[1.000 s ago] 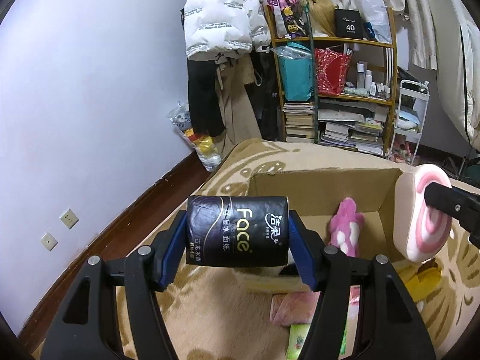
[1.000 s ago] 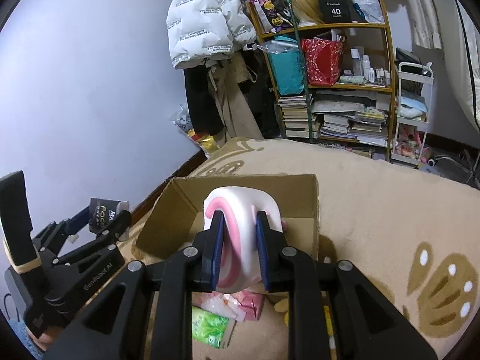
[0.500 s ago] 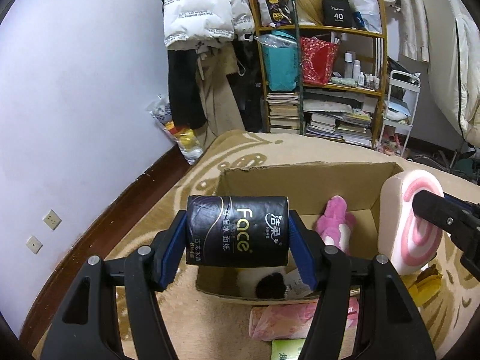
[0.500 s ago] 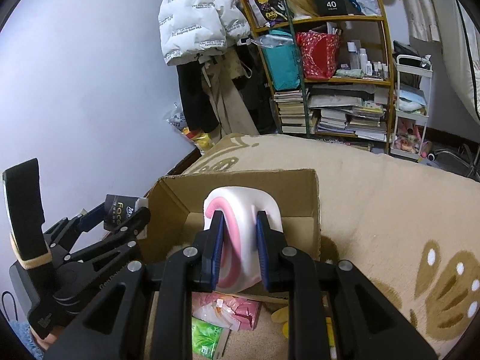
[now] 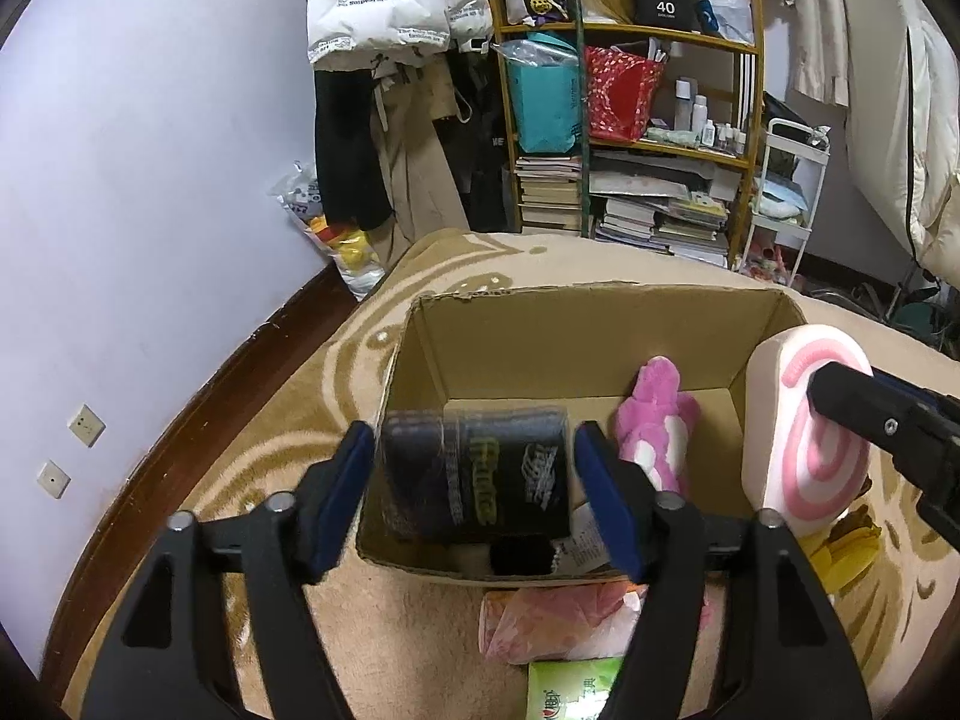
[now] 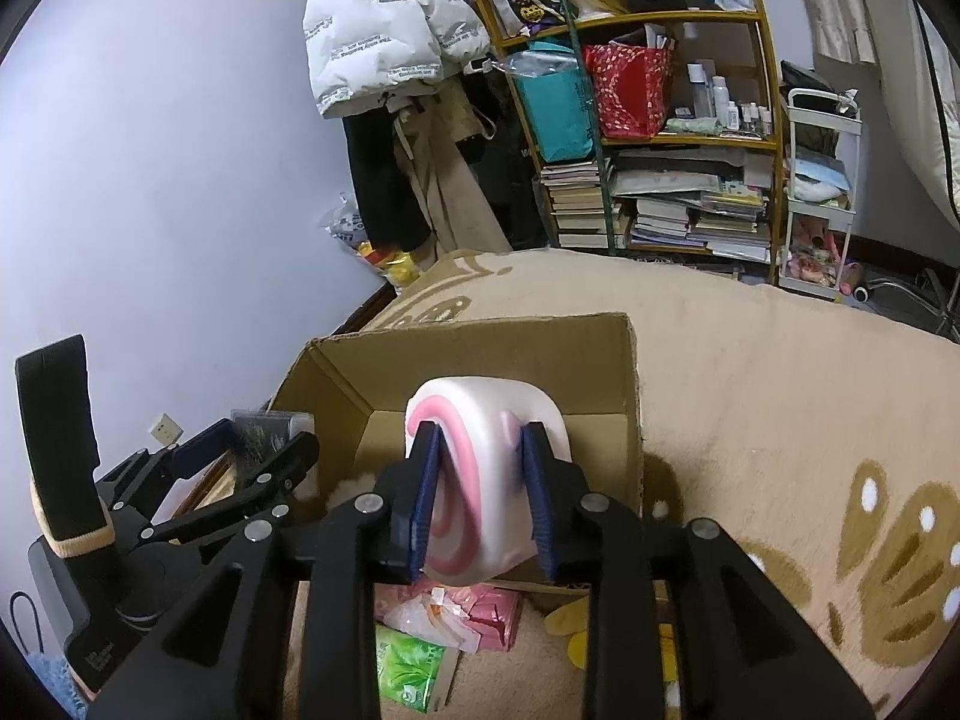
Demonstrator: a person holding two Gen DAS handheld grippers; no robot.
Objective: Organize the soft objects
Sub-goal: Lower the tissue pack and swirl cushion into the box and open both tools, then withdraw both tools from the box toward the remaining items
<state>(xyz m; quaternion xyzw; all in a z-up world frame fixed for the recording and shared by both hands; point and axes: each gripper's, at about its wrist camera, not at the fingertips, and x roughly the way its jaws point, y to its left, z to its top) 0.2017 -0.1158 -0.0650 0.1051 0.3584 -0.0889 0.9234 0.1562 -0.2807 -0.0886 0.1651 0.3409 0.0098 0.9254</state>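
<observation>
An open cardboard box (image 5: 576, 348) stands on the beige rug with a pink plush toy (image 5: 654, 420) inside. My left gripper (image 5: 474, 450) hovers over the box's near left corner, its jaws opening. The black tissue pack (image 5: 480, 474) sits blurred between them, clear of both pads, dropping into the box. My right gripper (image 6: 480, 450) is over the box's near right side. Its jaws are opening too, but the pads still press a white cushion with a pink swirl (image 6: 480, 414). That cushion (image 5: 804, 420) shows at the right of the left wrist view.
A pink packet (image 5: 558, 624), a green tissue pack (image 5: 570, 690) and a yellow item (image 5: 846, 540) lie on the rug (image 6: 780, 390) before the box. Behind stand a crowded shelf (image 5: 648, 120), hanging coats (image 5: 384, 18) and a white cart (image 5: 792, 192). A wall runs along the left.
The left jaws have spread and the black pack has slipped free, sinking into the box. The right jaws have widened slightly around the cushion. Both grippers have come lower over the box.
</observation>
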